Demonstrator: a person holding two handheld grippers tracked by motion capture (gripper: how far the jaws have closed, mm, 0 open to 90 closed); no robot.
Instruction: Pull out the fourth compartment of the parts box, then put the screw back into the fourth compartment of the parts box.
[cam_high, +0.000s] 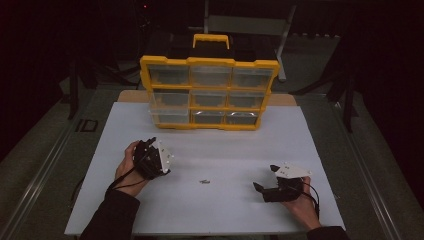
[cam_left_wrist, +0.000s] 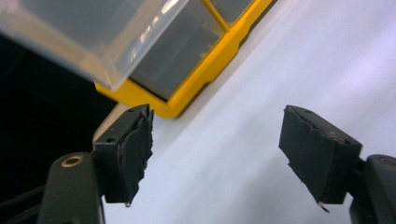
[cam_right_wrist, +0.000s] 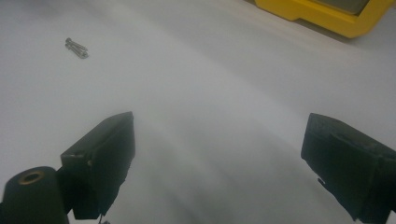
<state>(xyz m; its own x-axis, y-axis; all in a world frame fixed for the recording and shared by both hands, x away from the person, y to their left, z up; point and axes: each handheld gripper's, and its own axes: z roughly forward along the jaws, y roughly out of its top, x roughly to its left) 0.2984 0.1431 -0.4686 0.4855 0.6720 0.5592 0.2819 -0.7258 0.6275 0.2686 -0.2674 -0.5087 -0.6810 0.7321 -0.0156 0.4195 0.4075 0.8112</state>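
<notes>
Lying at lower centre of the high view, small screws (cam_high: 203, 182) are seen on the white board (cam_high: 225, 150), between the two grippers and touched by neither. Left gripper (cam_high: 152, 150), lower left, is held with jaws spread, nothing between them; a drawer of the yellow organizer (cam_high: 210, 92) is seen jutting out at upper left of its own view. Right gripper (cam_high: 265, 177), lower right, is likewise spread and empty, the screws (cam_right_wrist: 76, 47) well apart at upper left of its view.
</notes>
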